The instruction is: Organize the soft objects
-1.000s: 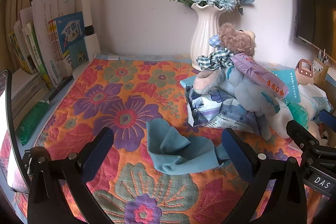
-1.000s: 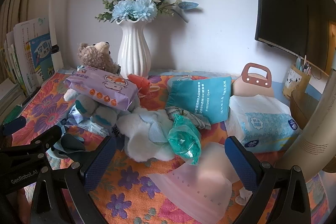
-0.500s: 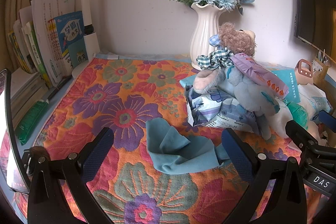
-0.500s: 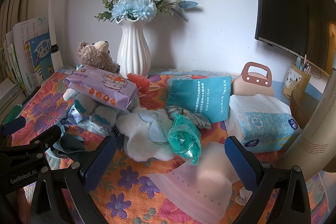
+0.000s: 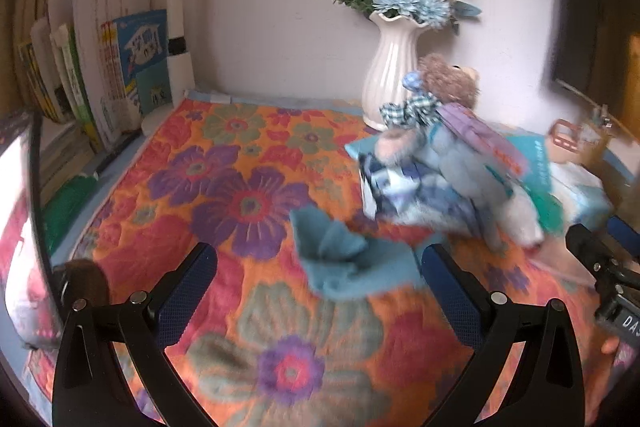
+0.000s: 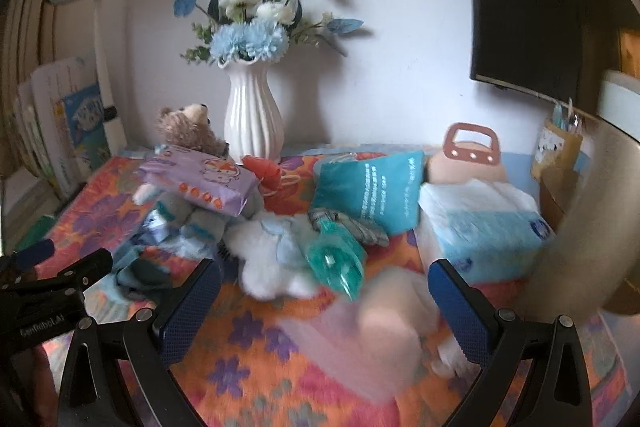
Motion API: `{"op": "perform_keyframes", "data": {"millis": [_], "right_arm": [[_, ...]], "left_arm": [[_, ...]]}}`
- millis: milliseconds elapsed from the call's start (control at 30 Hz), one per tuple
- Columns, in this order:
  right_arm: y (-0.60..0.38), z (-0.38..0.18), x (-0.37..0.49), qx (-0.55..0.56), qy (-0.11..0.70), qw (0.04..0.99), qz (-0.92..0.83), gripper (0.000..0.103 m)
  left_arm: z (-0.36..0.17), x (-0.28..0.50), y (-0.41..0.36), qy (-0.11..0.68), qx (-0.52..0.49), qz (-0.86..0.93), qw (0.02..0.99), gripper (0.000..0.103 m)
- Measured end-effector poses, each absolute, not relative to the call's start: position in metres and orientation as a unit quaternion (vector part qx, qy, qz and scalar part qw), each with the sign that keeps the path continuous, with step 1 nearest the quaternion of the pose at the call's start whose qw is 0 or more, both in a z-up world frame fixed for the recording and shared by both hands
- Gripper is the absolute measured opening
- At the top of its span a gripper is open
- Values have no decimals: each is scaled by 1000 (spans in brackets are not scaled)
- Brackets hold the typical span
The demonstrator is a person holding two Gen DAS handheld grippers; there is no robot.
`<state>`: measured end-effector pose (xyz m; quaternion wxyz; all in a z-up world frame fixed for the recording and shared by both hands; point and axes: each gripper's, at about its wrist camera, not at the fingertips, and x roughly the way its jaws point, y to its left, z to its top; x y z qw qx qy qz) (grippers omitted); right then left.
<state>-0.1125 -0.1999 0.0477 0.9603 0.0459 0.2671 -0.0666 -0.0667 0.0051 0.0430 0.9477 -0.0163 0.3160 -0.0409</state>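
A crumpled teal cloth (image 5: 352, 259) lies on the flowered blanket (image 5: 224, 187), just ahead of my open left gripper (image 5: 316, 291) and nearer its right finger. Behind it a plush bear (image 5: 448, 99) sits on a heap of soft packs, a purple wipes pack (image 6: 200, 183) across its back. My right gripper (image 6: 324, 303) is open and empty above the blanket. Between its fingers lie a pale pink pouch (image 6: 376, 331), a white plush (image 6: 272, 267) and a green plastic bag (image 6: 336, 263). A teal pillow (image 6: 372, 187) and a blue-and-white tissue pack (image 6: 484, 227) sit farther back.
A white vase of blue flowers (image 6: 252, 119) stands against the wall. Books (image 5: 100, 75) and a lamp post (image 5: 176, 7) line the left edge. A dark monitor (image 6: 532, 7) hangs at the right, with a pen holder (image 6: 560, 151) and a pale rounded object (image 6: 592, 219) below it.
Both views have shifted and blurred: the left gripper has moved left, so the teal cloth sits nearer its right finger. The right view has tilted down. Nothing has been gripped.
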Motion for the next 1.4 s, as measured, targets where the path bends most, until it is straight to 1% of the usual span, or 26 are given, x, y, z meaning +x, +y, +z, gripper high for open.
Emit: {"op": "perform_keyframes", "data": {"millis": [267,400,533,667,700,733,833,867,900,967,1000,1067,1133,1200,1300,1400], "right_arm": [[-221,41,-161,59,289,954,-57,103],[-242,39,-165,77,300,948,-73,103],[-262,33,-163,96,323,939,-74,103],[-272,24,-154,118,357,925,-58,92],[-274,22,-151,123,363,922,-57,87],[-276,19,-149,126,368,919,-60,85],[-283,9,-142,141,388,908,-71,73],[-286,7,-142,153,390,906,-69,66],[-289,6,-143,162,390,904,-68,63],[-296,4,-146,177,388,900,-84,61],[-297,3,-145,183,392,897,-93,55],[-303,3,-143,211,392,891,-87,49],[-306,6,-143,232,387,888,-86,49],[-310,10,-146,257,378,885,-89,46],[-316,18,-157,286,353,886,-97,46],[-321,16,-150,290,366,877,-116,46]], "left_arm": [[43,-80,23,350,-16,-85,933,102],[45,-72,11,367,-8,-112,924,102],[37,-53,-13,400,27,-127,907,102],[25,-35,-20,429,26,-136,893,102],[23,-30,-21,433,22,-138,891,101],[22,-28,-21,435,18,-139,890,99],[17,-20,-22,445,11,-143,884,86],[16,-20,-23,449,11,-145,882,81],[14,-18,-24,453,12,-145,879,80],[11,-17,-25,449,16,-141,882,80],[11,-17,-25,448,18,-141,883,80],[12,-20,-28,444,23,-137,885,80],[13,-21,-28,442,25,-137,886,80],[13,-23,-27,441,23,-140,886,80],[14,-24,-25,438,15,-145,887,80],[14,-21,-24,437,13,-142,888,79]]}}
